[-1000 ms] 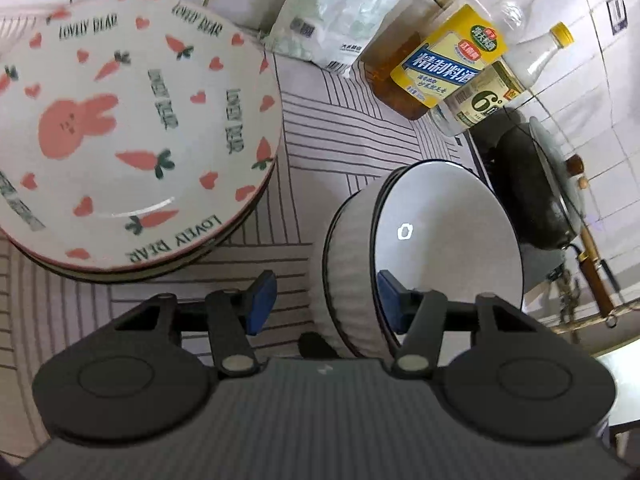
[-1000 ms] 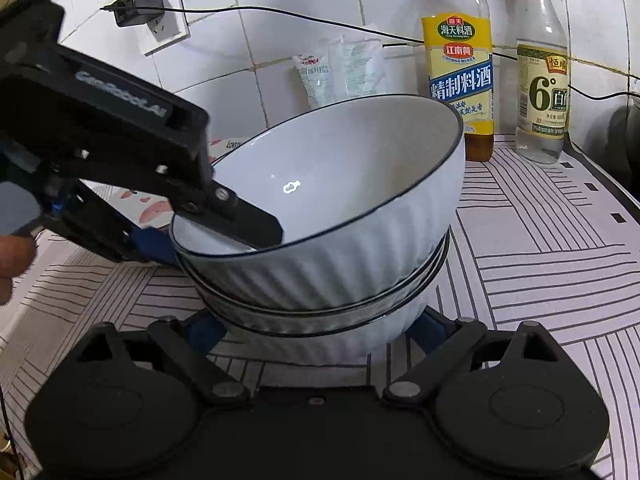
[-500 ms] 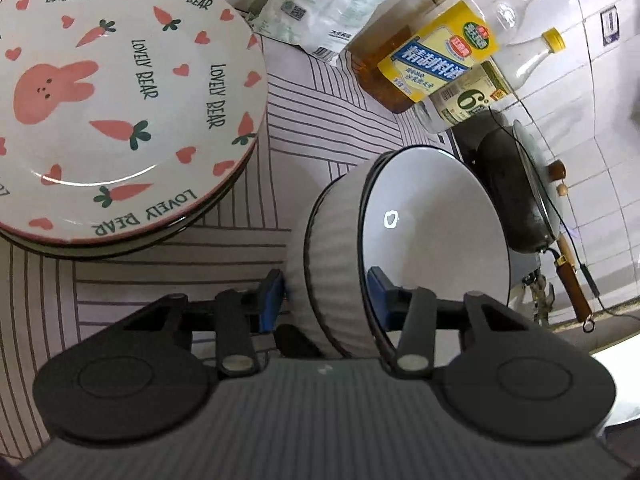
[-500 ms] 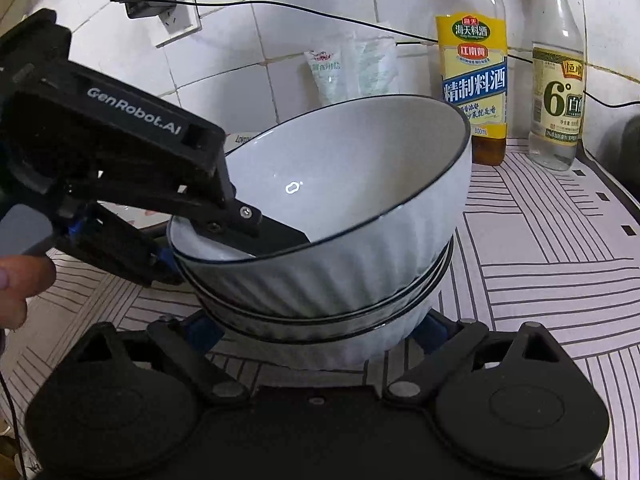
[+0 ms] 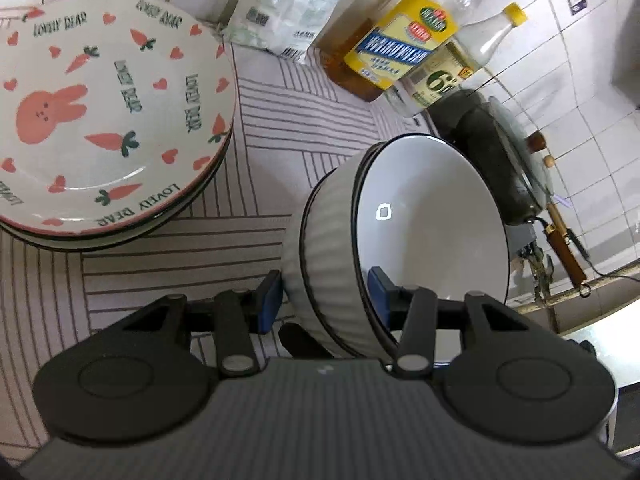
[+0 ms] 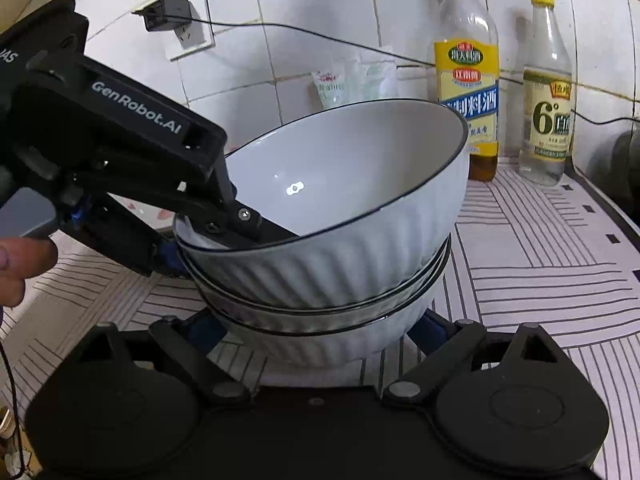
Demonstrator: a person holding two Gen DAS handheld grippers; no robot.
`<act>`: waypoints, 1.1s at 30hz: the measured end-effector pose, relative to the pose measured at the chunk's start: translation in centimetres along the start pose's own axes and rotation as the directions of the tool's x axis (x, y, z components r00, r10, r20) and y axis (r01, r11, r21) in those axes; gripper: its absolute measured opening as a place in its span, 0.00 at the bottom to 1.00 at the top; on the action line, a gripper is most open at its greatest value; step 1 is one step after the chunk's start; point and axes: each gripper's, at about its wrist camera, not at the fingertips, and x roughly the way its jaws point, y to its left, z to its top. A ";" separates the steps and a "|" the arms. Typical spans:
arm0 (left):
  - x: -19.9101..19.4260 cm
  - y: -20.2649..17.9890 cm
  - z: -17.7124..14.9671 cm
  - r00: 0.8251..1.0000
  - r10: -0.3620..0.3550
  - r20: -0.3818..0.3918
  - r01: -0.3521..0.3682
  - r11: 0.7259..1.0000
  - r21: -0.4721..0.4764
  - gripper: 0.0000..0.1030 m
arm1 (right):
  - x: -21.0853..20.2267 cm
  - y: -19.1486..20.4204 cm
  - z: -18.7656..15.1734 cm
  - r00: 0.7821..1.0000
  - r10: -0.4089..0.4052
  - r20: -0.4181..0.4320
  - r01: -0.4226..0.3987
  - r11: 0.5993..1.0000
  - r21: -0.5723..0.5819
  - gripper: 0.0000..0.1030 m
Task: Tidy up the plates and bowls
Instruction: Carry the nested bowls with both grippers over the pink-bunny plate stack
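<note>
We judge the sorting well along: the plates [image 5: 108, 120] sit stacked, well apart from the bowl stack [image 6: 320, 280]; our left gripper [image 5: 324, 304], jaws just closed, pinches the top bowl [image 5: 400, 220] wall, tilting it; seating it remains. Only the right wrist view shows our right gripper [image 6: 316, 330], jaws spread around the bottom bowl [image 6: 340, 344]; whether they press it we cannot tell.

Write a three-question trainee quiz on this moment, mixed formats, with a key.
1. True or false: the left gripper has one finger inside the top bowl and one outside it.
2. The right gripper straddles: A) the plate stack, B) the bottom bowl, C) a bottle.
3. Which animal is printed on the top plate?

Key:
1. True. Its jaws have just been closing, with the bowl's wall between them.
2. B.
3. A rabbit.
</note>
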 end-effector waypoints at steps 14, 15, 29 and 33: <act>-9.5 0.4 1.1 0.992 0.053 0.111 -0.051 0.998 -0.026 0.44 | -1.1 5.0 5.6 0.993 0.108 0.056 -0.100 0.987 -0.127 0.94; -10.0 0.7 1.1 0.991 0.058 0.119 -0.056 0.998 -0.027 0.45 | -0.9 5.6 5.9 0.991 0.119 0.057 -0.111 0.984 -0.139 0.94; -11.6 7.0 4.9 0.978 0.111 0.175 -0.089 0.988 -0.128 0.46 | 5.4 8.9 8.6 0.970 0.241 0.007 -0.235 0.950 -0.207 0.94; -11.2 8.6 6.4 0.976 0.125 0.177 -0.098 0.983 -0.153 0.47 | 7.5 9.2 9.3 0.967 0.254 -0.004 -0.249 0.945 -0.212 0.94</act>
